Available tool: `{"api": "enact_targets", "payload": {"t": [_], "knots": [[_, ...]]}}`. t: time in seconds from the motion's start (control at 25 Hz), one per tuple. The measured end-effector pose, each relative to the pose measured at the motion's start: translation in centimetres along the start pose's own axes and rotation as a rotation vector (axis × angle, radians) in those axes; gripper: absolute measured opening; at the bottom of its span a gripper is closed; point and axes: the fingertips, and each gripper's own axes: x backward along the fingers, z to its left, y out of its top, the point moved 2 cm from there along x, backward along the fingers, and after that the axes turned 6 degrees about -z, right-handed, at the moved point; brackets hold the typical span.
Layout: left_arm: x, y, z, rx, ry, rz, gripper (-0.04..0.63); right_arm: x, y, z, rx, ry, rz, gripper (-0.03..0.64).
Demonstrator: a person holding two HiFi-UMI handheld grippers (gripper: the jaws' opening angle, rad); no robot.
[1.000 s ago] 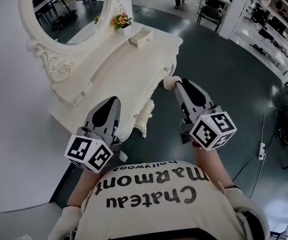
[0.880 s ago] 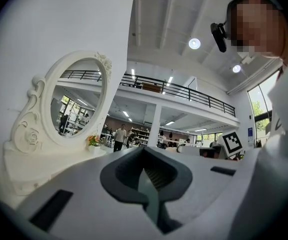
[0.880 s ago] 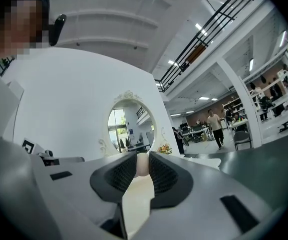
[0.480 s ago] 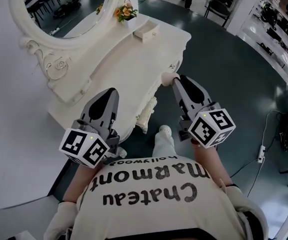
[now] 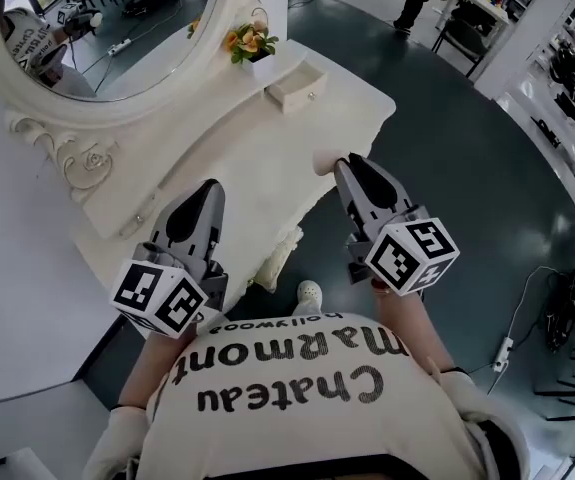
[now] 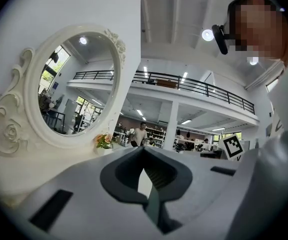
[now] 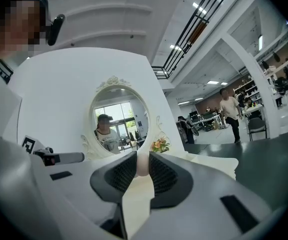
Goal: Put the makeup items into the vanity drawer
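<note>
Pinching a small pale makeup item (image 5: 326, 161) in its jaws, the right gripper (image 5: 342, 165) is at the front edge of the white vanity table (image 5: 257, 158). The left gripper (image 5: 207, 185) has its jaws closed together on nothing. Farther back, a small drawer (image 5: 295, 87) and flowers (image 5: 245, 41) sit by the round mirror (image 5: 107, 28).

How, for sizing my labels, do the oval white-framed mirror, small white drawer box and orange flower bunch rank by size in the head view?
Oval white-framed mirror, clearly largest
Small white drawer box
Orange flower bunch, close to the box
</note>
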Motion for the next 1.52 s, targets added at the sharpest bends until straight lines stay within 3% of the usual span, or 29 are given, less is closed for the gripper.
{"api": "enact_targets", "payload": {"t": [0.32,0.56,0.84,1.28,1.52], "knots": [[-9.0,-0.5,2.5,0.005,0.099,-0.037,0.008,-7.6,1.4,-8.3,-0.007,0.082,0.044,0.094],[-12.3,-0.3,4.5,-0.002,0.187,-0.067,0.008,-13.0,1.7,-12.2,-0.051,0.141,0.059,0.095],[-10.2,-0.6,6.7,0.006,0.352,-0.063,0.008,-17.9,-1.8,-15.2,-0.116,0.134,0.153,0.095],[-4.8,-1.9,9.6,0.032,0.561,-0.057,0.008,-23.7,-8.0,-18.6,0.123,0.144,0.35,0.095],[-3.7,-2.5,10.1,0.052,0.601,-0.05,0.008,-25.9,-10.3,-19.5,0.158,0.155,0.418,0.097]]}}
